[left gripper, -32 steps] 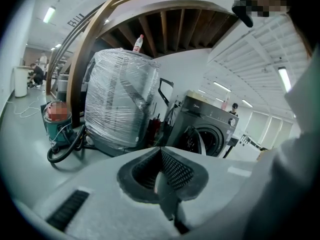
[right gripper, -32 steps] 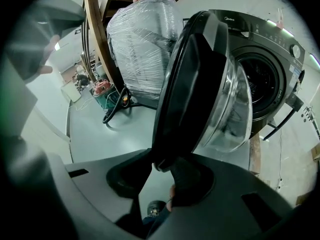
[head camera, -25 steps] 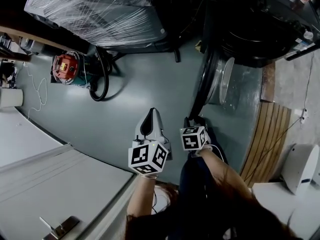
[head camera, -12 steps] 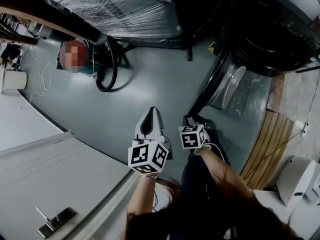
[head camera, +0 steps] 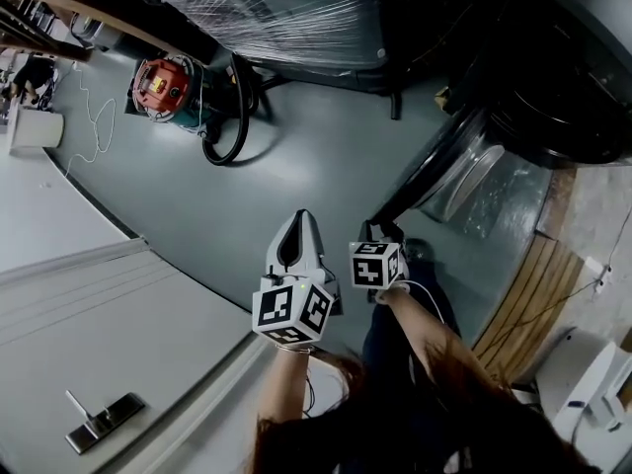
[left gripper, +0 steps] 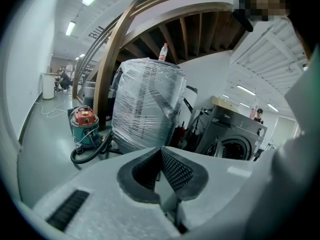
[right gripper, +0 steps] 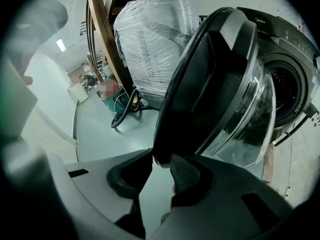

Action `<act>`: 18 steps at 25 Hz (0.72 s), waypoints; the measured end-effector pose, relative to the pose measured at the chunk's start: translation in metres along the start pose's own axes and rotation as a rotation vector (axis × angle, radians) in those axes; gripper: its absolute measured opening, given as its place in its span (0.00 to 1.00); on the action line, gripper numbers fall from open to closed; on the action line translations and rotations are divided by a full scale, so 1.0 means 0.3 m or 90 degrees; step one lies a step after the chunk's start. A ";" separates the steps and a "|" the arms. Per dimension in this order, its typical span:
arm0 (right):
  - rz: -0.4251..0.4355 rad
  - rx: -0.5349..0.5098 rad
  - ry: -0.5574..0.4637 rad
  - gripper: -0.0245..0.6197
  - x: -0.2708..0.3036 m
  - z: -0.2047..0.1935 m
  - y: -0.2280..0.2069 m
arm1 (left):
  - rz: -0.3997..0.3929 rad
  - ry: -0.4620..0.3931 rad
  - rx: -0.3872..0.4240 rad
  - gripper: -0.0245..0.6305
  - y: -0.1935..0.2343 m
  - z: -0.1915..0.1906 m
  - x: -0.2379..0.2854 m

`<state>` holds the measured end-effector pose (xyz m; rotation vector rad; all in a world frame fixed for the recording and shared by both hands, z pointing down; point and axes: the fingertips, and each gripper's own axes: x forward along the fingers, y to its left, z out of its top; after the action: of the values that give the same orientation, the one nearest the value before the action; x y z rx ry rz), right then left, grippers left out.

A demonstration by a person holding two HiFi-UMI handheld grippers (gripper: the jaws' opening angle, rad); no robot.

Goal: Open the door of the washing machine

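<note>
Door (right gripper: 200, 84) rim sits clamped between right hand-held gripper (right gripper: 160, 160) pads.

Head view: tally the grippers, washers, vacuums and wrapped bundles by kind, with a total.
Grippers: 2, left gripper and right gripper
Washer: 1, its door in the right jaws
Vacuum: 1
Wrapped bundle: 1
Total: 5

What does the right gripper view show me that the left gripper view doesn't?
Only the right gripper view: the right gripper clamped on the rim of the open door, plus the drum opening. Only the left gripper view: the left gripper shut on nothing, and the red top of the vacuum cleaner. Both: the plastic-wrapped bundle and the grey floor.
</note>
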<state>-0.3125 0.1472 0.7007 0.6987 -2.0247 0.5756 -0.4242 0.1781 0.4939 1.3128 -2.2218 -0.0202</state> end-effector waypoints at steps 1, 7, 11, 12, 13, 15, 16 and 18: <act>0.001 -0.003 0.002 0.20 0.005 0.007 0.006 | 0.006 0.000 -0.002 0.06 0.009 0.002 0.004; 0.000 -0.014 0.012 0.19 0.027 0.027 0.030 | 0.037 -0.004 -0.009 0.06 0.060 0.036 0.019; -0.003 -0.030 -0.001 0.19 0.044 0.059 0.058 | 0.035 -0.014 -0.011 0.06 0.089 0.065 0.035; -0.005 -0.030 -0.002 0.19 0.050 0.067 0.065 | 0.032 -0.012 -0.010 0.06 0.096 0.068 0.045; -0.009 -0.027 -0.002 0.19 0.056 0.076 0.071 | 0.029 -0.010 -0.009 0.06 0.103 0.071 0.057; -0.018 -0.019 -0.004 0.19 0.069 0.094 0.082 | 0.017 -0.002 -0.005 0.06 0.115 0.075 0.082; -0.023 -0.015 -0.006 0.19 0.076 0.104 0.088 | 0.010 0.003 -0.001 0.06 0.122 0.077 0.094; -0.032 -0.007 -0.012 0.19 0.093 0.129 0.099 | -0.006 0.011 0.008 0.06 0.140 0.089 0.122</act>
<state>-0.3678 0.1377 0.7017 0.7490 -2.0208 0.5299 -0.4838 0.1633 0.4998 1.3257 -2.2050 0.0013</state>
